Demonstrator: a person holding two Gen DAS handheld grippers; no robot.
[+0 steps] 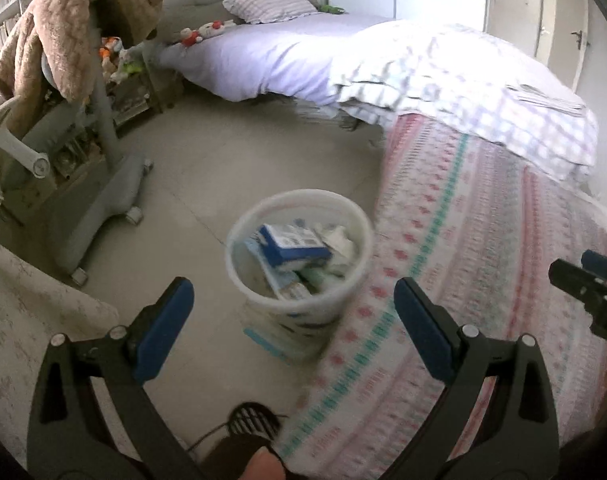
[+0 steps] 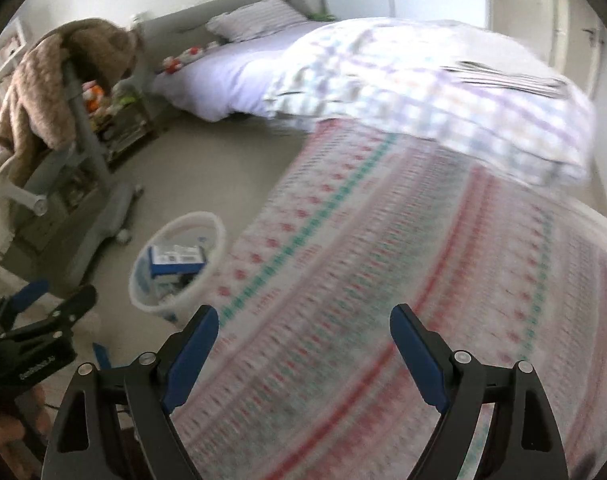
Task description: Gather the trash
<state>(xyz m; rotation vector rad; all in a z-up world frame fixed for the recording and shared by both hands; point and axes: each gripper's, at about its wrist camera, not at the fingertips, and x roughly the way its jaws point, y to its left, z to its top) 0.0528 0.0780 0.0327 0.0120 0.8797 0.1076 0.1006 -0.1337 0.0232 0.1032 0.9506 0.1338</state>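
Left gripper (image 1: 293, 300): jaws spread wide, nothing between the blue pads (image 1: 165, 328); it hangs above the near rim of the white trash bin (image 1: 239, 276). Right gripper (image 2: 303, 344): likewise released and empty, over the patterned bedspread (image 2: 403, 260) right of the bin. Bin stands on the floor, touching the bedspread edge, and holds a blue-and-white box (image 1: 293, 242) with other papers. Left of the bin: grey wheeled chair (image 1: 103, 196) draped with a brown plush blanket (image 1: 47, 40). Beyond the bin: bed with checked quilt (image 1: 463, 80).
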